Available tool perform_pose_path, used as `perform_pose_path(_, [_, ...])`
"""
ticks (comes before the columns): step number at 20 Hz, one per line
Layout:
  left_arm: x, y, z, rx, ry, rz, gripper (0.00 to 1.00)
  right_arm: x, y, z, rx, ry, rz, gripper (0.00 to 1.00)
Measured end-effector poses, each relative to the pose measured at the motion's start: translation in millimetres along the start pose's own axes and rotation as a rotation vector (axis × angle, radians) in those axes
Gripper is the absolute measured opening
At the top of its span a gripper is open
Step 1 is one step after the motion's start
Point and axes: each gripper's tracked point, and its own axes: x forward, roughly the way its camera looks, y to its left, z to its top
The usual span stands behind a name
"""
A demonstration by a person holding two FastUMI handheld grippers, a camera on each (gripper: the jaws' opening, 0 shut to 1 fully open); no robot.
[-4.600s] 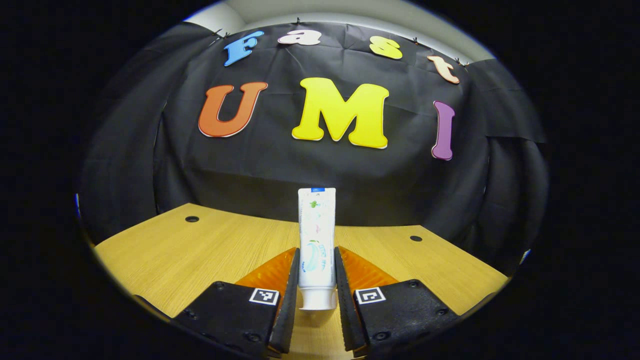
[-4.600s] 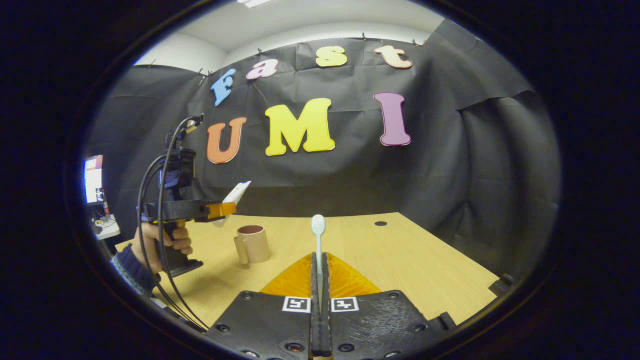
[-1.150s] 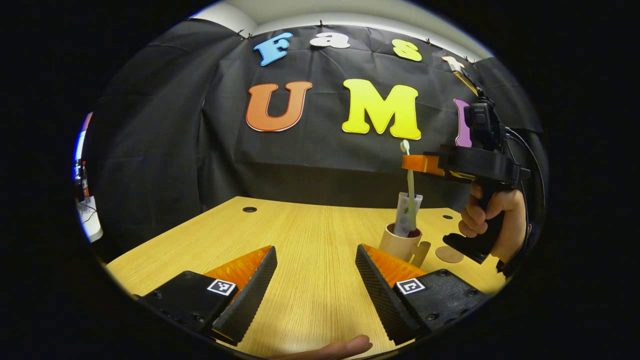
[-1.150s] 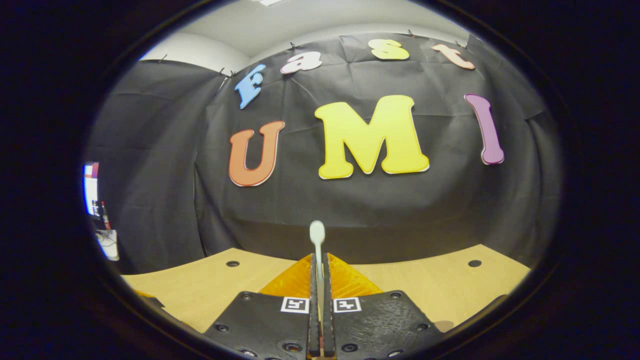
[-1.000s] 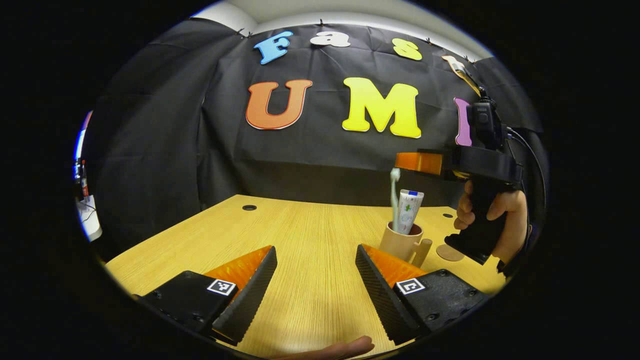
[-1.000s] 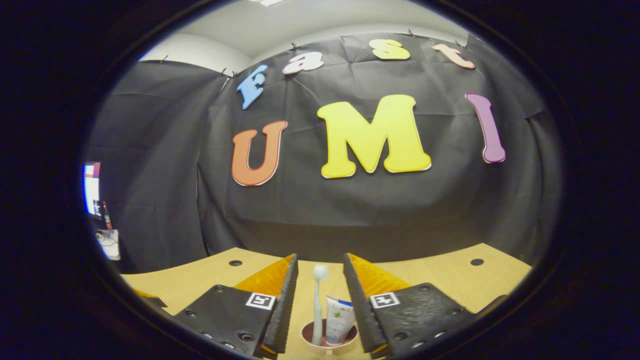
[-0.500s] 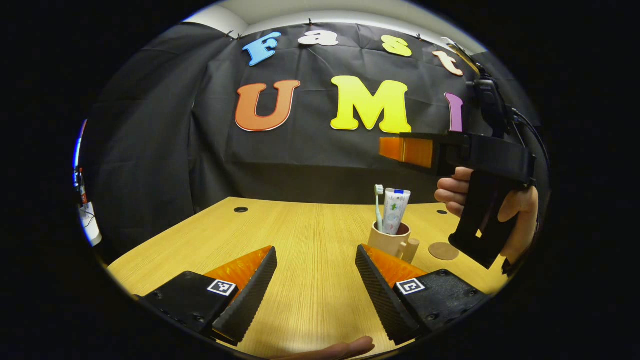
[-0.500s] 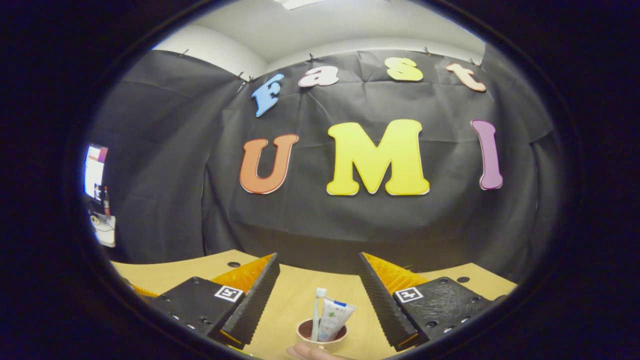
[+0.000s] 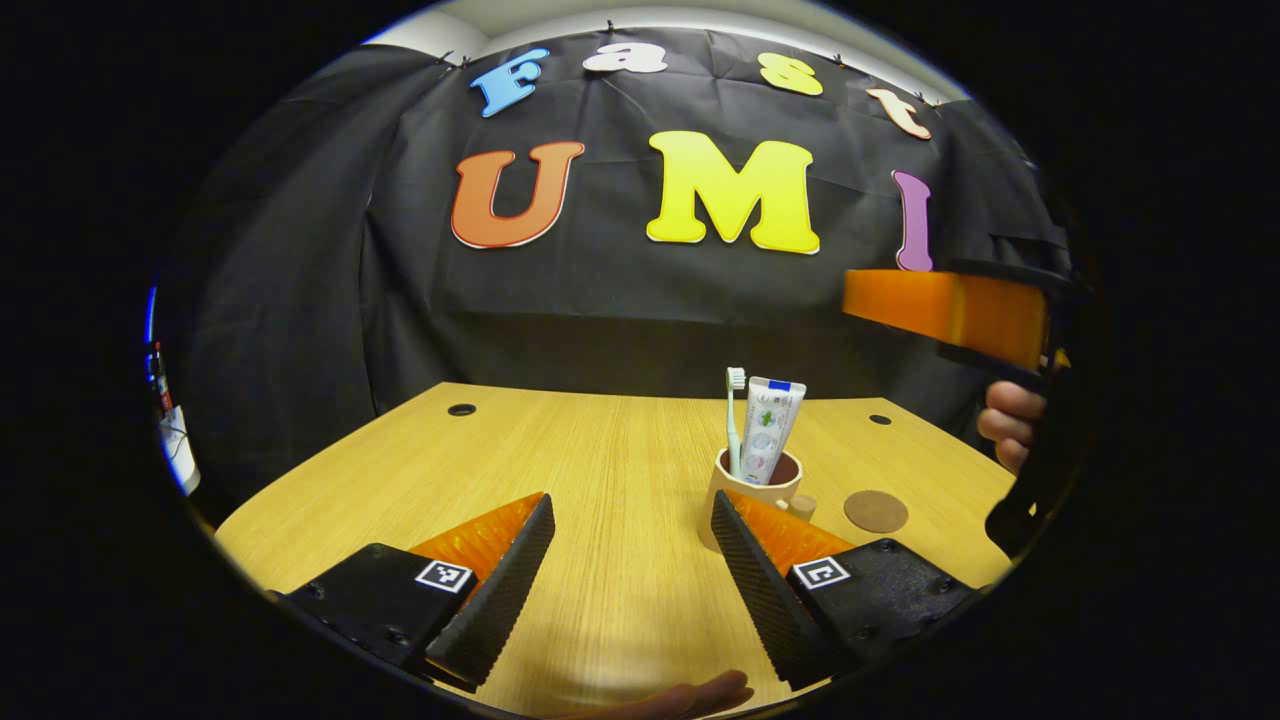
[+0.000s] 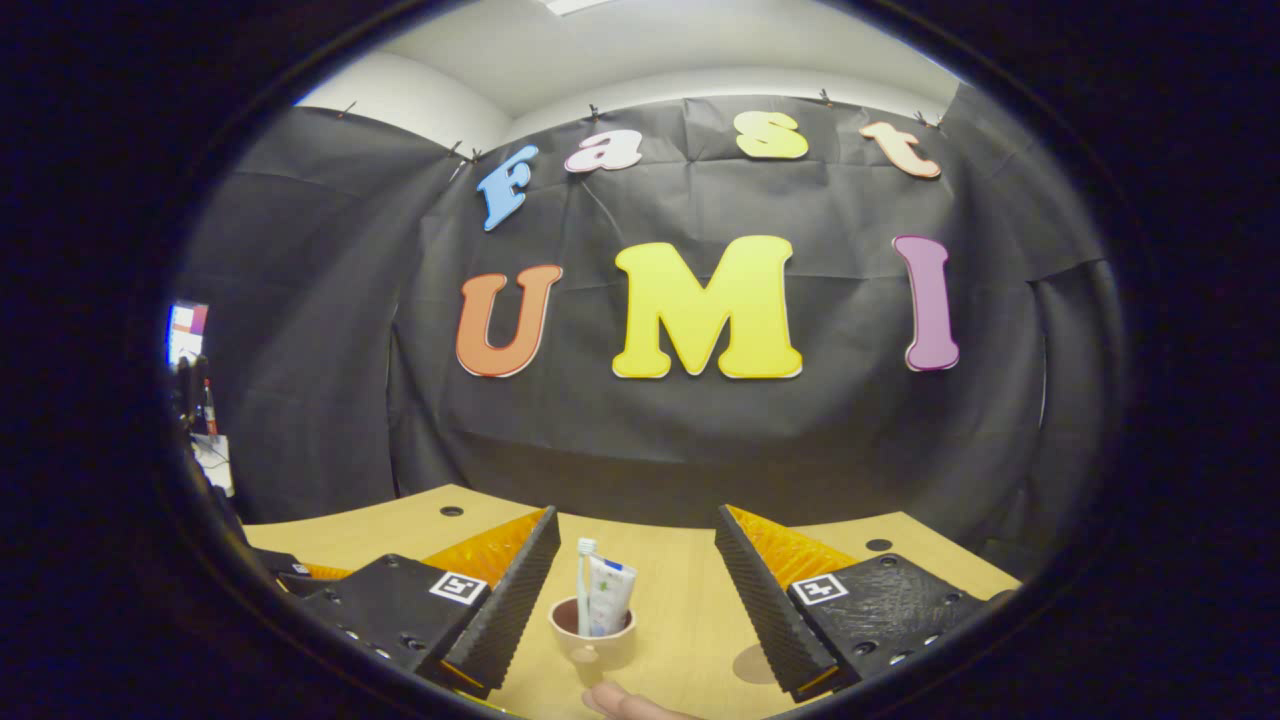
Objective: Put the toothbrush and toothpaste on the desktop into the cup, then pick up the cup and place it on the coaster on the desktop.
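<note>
Toothbrush (image 9: 735, 420) now stands loose in the cup (image 9: 745, 500) beside the toothpaste (image 9: 770, 440), lower centre-right; a second ago the right gripper (image 10: 632, 590) clamped it. Both the right and left gripper (image 9: 630, 570) gape, holding nothing. Cup sits just left of the coaster (image 9: 876, 511), so carrying it over remains.

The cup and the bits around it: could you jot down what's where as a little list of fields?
cup: upright on the desk, not on the coaster
toothbrush: standing in cup, head up
toothpaste: standing in cup beside it
coaster: bare, right of cup in the left gripper view
left gripper: open
right gripper: open, above cup
</note>
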Motion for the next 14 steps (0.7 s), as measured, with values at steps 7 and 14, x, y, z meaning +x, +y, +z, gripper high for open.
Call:
perform_pose_path(7, [25,-34,17,0.009,0.131,0.004,1.00,-69,-48,-12,-0.024,0.006,0.030,0.94])
perform_pose_path(14, [37,-59,18,-0.008,0.384,0.042,1.00,-119,-89,-28,-0.021,-0.014,0.026,0.94])
